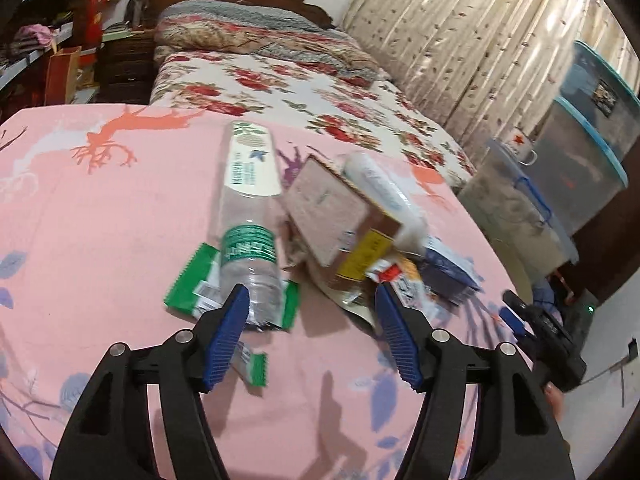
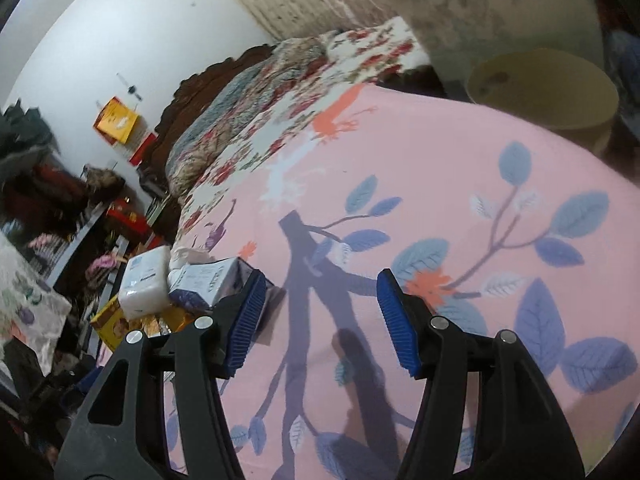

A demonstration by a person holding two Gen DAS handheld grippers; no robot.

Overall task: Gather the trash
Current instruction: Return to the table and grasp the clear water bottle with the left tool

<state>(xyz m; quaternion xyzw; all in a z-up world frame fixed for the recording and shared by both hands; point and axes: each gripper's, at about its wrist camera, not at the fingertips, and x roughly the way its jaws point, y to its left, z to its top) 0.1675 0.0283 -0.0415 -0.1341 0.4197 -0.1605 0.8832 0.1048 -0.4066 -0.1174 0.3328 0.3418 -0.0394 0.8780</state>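
Your left gripper hangs open and empty over the pink sheet, with the clear water bottle at 11 o'clock and the brown carton at 12; your right gripper gapes empty too, tissue pack at 9 o'clock

A pink cloth with blue-violet leaves, orange flowers and an orange and white deer print lies under a clear plastic bottle with a green label band, a shiny green wrapper with a sawtooth edge, a pinkish-brown cardboard box with a yellow side label and a white plastic tube. Behind it lie a white bedspread with red roses and green leaves and a beige curtain with small brown flecks. The black left gripper and black right gripper carry ribbed blue pads, and beside the right one sit a white and dark blue packet and a cream-coloured round bin.
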